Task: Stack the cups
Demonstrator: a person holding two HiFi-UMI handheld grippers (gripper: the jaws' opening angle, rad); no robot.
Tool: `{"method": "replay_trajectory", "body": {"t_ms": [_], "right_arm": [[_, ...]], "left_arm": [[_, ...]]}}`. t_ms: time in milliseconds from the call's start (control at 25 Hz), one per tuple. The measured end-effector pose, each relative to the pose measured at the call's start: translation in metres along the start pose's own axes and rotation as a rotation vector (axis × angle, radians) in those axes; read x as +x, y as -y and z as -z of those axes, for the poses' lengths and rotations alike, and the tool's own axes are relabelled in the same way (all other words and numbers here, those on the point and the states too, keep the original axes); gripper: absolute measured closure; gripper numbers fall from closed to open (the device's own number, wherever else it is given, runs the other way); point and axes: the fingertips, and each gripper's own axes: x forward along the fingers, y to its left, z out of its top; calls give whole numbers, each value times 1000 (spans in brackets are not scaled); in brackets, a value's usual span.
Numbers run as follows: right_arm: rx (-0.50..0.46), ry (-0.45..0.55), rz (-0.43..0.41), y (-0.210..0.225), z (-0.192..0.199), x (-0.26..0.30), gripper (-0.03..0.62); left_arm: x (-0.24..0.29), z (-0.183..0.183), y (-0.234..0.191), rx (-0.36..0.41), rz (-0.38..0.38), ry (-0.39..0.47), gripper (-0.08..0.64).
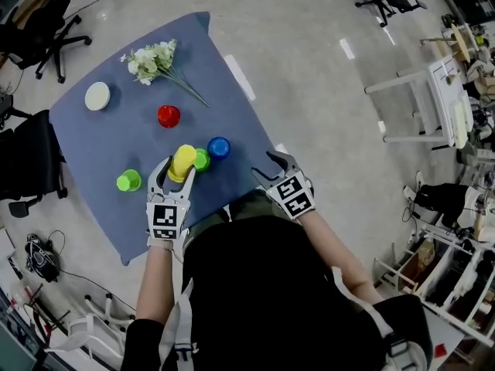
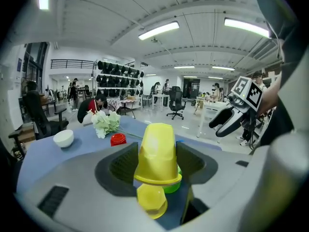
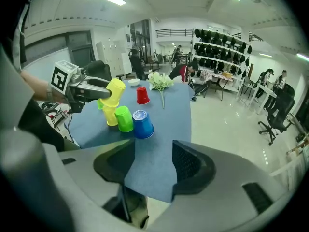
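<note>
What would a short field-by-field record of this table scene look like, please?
left gripper: shut on held yellow cup, above second yellow cup
right gripper: open, empty
other cups: green cup, blue cup, red cup, lime cup
surface: blue cloth
extras: white bowl, flowers

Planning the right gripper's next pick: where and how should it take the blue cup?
Probably grip the blue cup across its upper wall, near the upturned base, coming from its free right side. It stands inverted and tapers upward; the green cup crowds its left.
</note>
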Motion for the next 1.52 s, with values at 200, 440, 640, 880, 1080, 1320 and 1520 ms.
{"method": "replay_trajectory", "body": {"t_ms": [200,440,640,880,1080,1320,1520], "right_arm": [[14,-12,18,4,12,-4,342],[22,-17,24,6,16,-9,342],[14,-27,24,4,16,-10,341],[-6,-11,15,-4,5,-6,341],[-9,-14,-4,-7,-1,-6,342],[29,46,-53,-8,-31,1,342],[45,100,-125,-12,-70,18,341]], "left_arm": [[12,-3,9,12,22,51,310],[16,1,11,17,22,65,310],[11,22,11,10,8,13,315],[0,34,8,-9,-9,-7,347],[5,33,10,-55,13,-41,265],[-16,49,-1,-102,-51,-105,265],[-35,58,-12,-130,-99,-116,265]]}}
